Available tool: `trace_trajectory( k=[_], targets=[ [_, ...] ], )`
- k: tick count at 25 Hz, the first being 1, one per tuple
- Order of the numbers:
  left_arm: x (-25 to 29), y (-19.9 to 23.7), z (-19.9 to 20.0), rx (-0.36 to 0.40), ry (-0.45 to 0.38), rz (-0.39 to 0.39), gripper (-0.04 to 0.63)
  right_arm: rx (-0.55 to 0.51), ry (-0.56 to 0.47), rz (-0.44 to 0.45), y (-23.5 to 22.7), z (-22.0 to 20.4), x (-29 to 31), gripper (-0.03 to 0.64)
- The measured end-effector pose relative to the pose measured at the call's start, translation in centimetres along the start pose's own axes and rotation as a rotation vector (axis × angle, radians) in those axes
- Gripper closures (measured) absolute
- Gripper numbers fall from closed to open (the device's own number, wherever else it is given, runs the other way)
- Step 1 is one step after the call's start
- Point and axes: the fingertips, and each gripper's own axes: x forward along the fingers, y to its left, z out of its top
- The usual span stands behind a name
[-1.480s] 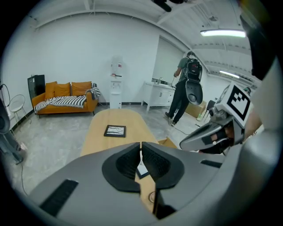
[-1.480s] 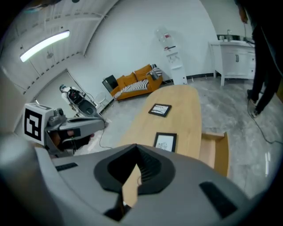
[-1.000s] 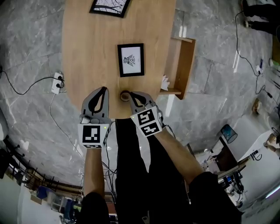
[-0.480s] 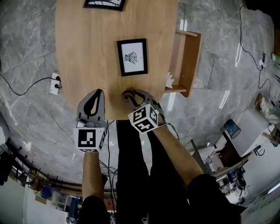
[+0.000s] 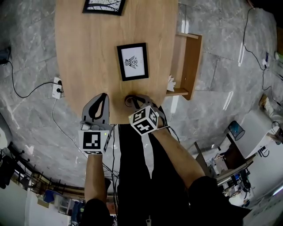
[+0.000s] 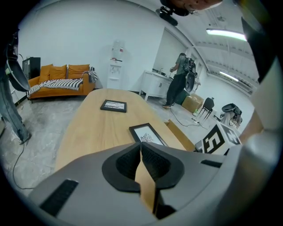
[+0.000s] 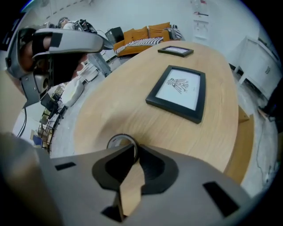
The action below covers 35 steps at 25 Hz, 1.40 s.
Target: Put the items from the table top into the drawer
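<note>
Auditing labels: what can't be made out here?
Drawer: inner part under the tabletop, head view.
White item there: too small, head view.
Far frame: cut by head view's top edge.
Ring: half under the right gripper, jaws just closing on its wall, its own view.

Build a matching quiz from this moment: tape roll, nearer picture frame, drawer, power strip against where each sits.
Things:
1 tape roll
2 nearer picture frame
3 drawer
4 power strip

Places:
A open, at the table's right side
B on the floor, left of the table
C at the table's near edge
D flat, mid-table

Pairs: 1-C, 2-D, 3-A, 4-B
</note>
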Motion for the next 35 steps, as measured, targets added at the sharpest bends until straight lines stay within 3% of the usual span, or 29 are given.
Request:
trace_trajectory(
  k=[13, 20, 26, 32, 35],
  targets=[
    [2.9, -3.2, 2.0, 0.055, -0.006, -0.063, 0.572, 0.111, -0.122, -0.053, -6.0, 2.2, -5.2, 0.571],
    [5.3, -6.4, 3.4, 0.091, -0.009, -0.129, 0.572, 0.168, -0.191, -0.123, -12.5, 2.5, -8.3, 0.571],
    [6.2, -8.2, 3.7, 0.116, 0.014, -0.162, 0.572, 0.327, -0.259, -0.212, -20.0, 1.3, -9.7, 0.571],
    [6.8, -9.5, 3.3, 0.152, 0.038, -0.191, 0.572, 0.383, -0.252, -0.332, -26.7, -0.4, -10.1, 0.571],
    [7.2, -9.8, 3.4, 0.141, 0.043, -0.194, 0.572, 0.459, -0.231, -0.338, -28.5, -1.5, -9.0, 0.571]
  ],
)
